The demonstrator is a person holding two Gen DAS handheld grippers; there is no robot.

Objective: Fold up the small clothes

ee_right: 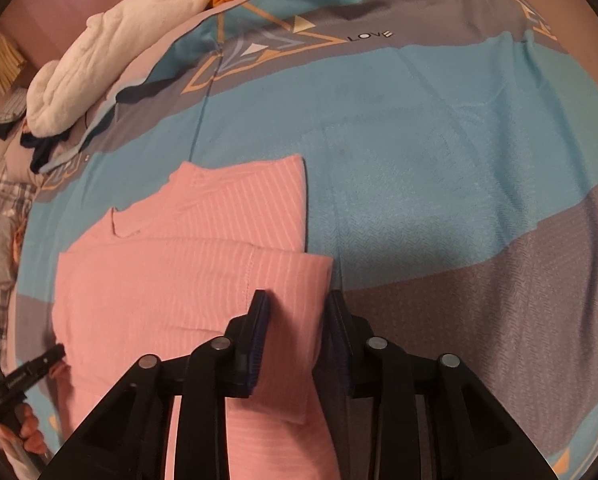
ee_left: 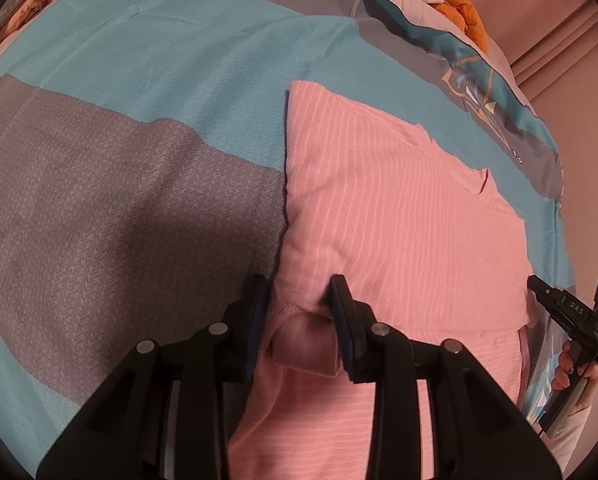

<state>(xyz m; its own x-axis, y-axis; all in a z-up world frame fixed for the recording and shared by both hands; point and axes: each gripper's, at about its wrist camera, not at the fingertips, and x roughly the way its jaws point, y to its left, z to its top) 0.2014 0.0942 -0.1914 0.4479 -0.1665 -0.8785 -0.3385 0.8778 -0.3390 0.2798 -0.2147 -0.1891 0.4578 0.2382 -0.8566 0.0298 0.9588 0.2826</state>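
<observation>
On the teal-and-grey quilted bedspread (ee_right: 419,152), we find both the left gripper (ee_left: 299,300) and the right gripper (ee_right: 297,308) agape astride the pink ribbed knit top (ee_right: 187,280); slack edges may slip, undoing folds.

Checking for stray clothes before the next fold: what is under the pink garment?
The pink garment lies on the teal-and-grey bedspread, which shows all round it. Whatever lies directly beneath its folded layers is covered.

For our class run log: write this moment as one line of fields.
stage: folding underway | item: pink striped garment, partly folded on bedspread | left hand-held gripper: open over one edge | right hand-held gripper: open over opposite edge
</observation>
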